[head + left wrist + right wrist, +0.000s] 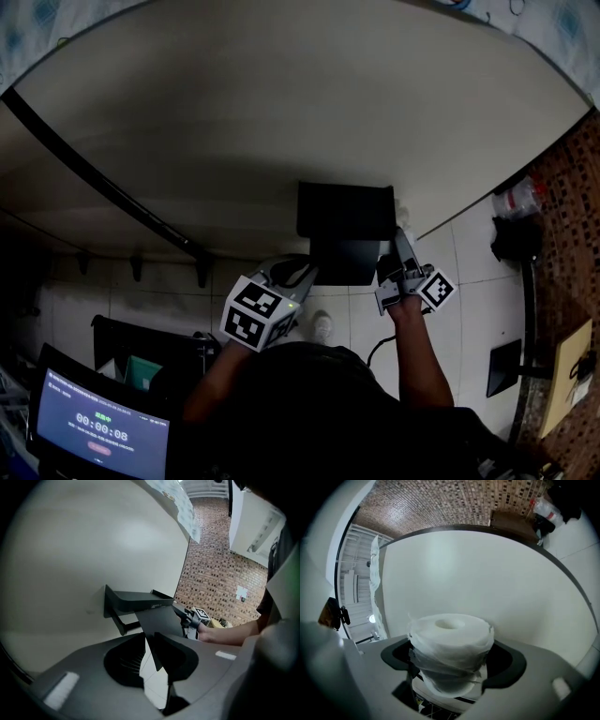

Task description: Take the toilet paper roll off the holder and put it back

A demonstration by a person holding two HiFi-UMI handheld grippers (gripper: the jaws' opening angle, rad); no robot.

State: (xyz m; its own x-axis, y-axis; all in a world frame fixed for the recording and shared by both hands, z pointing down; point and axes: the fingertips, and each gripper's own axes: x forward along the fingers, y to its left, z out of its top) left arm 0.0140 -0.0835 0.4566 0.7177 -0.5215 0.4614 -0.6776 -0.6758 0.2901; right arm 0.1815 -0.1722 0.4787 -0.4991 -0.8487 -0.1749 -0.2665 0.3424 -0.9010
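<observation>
Now, right claw clamped on the toilet paper roll, left claw pinching the holder flap, we should feed it in level.

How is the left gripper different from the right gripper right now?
The left gripper pinches the thin black flap of the holder; the right gripper holds the white toilet paper roll. The left gripper's jaws sit close together; the right gripper's jaws stand wide apart around the roll. Both are up beside the holder on the wall.
</observation>
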